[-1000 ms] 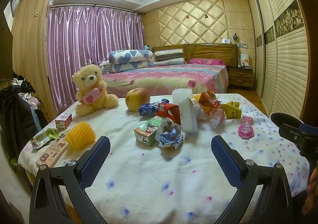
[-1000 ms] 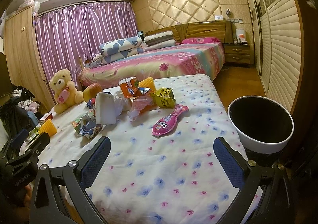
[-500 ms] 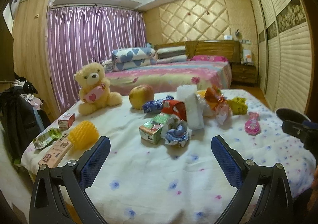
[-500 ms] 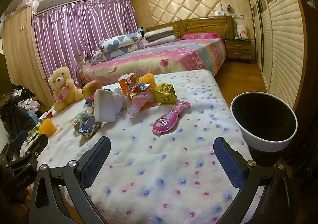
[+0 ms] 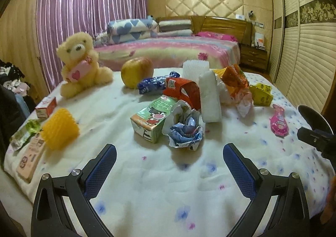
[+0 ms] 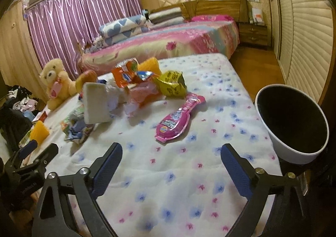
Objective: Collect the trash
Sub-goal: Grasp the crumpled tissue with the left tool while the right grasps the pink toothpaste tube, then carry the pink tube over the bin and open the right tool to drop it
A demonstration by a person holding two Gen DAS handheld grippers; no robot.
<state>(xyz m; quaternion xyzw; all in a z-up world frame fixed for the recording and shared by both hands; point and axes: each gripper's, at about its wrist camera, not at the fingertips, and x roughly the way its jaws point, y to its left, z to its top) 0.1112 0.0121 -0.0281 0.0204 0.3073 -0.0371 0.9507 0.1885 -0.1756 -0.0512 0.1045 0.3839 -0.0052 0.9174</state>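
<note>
My left tongs (image 5: 169, 162) and right tongs (image 6: 171, 162) both gape apart, holding nothing. The trash pile (image 5: 189, 98) sits mid-table (image 5: 151, 184); the pink wrapper (image 6: 178, 120), lettering unreadable, lies near the right edge beside the bin (image 6: 294, 150).

A flower-print bed (image 5: 159, 190) carries a teddy bear (image 5: 80, 64), an apple (image 5: 136, 72), a green carton (image 5: 152, 120), crumpled wrappers (image 5: 184, 130) and a pink packet (image 6: 178, 119).
</note>
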